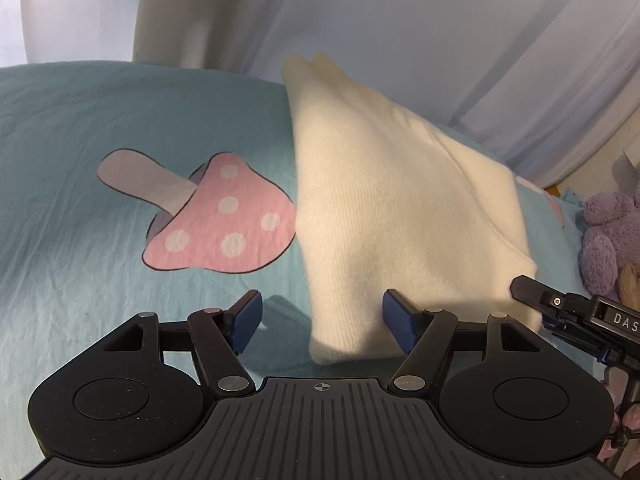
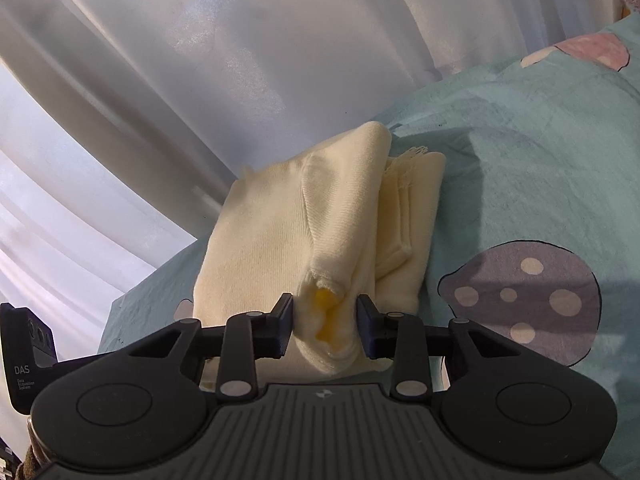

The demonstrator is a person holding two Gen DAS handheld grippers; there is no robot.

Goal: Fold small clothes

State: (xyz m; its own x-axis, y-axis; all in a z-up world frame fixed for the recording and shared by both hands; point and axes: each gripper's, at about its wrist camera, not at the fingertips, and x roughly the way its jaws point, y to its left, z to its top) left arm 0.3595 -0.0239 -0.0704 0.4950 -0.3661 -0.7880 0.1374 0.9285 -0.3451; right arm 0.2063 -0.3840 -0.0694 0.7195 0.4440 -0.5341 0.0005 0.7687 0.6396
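My left tongs [image 1: 322, 320] hang spread wide over the near corner of the folded cream knit garment [image 1: 400, 208], pads clear of it. My right tongs [image 2: 325, 324] bracket a bunched corner of that garment [image 2: 304, 216]; I cannot tell if they pinch it. It lies on the teal bedsheet [image 1: 80, 240], beside a pink mushroom print [image 1: 224, 220]. White curtains [image 1: 440, 20] hang beyond.

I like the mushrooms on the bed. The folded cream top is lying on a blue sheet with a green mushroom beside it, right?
Almost. The mushroom beside the folded cream top is pink with white spots, not green; the left wrist view shows it. The rest holds: the top lies on the blue sheet.
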